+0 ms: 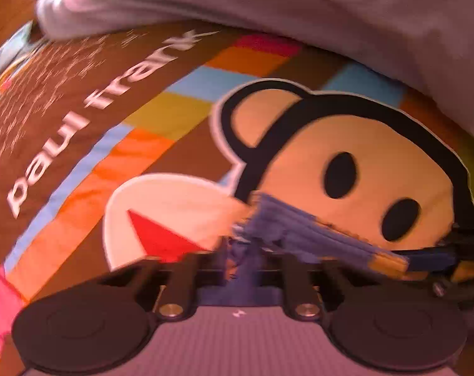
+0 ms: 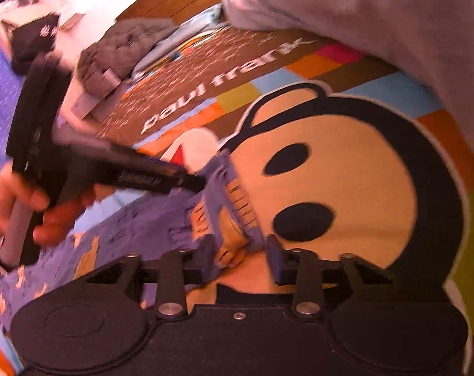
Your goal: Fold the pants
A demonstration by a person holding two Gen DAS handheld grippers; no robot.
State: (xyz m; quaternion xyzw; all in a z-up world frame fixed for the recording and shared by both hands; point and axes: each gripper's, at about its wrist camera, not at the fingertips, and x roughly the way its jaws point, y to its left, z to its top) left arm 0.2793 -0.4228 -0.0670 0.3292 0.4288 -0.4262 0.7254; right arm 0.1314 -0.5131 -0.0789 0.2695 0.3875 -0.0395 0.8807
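The pants [image 2: 136, 225] are small, blue with orange dog prints and a yellow-trimmed waistband, lying on a Paul Frank monkey blanket [image 2: 346, 172]. My left gripper [image 1: 240, 260] is shut on the blue waistband [image 1: 299, 228], which stretches off to the right. In the right wrist view the left gripper [image 2: 193, 181] comes in from the left, pinching the waistband's far end. My right gripper [image 2: 240, 260] is open, its fingers on either side of the near end of the waistband [image 2: 234, 206].
A white duvet [image 1: 299, 6] is heaped along the far edge of the blanket and also shows in the right wrist view [image 2: 378, 15]. A grey quilted cloth [image 2: 118, 53] and a dark bag [image 2: 33, 40] lie at the far left near wooden flooring [image 2: 174, 0].
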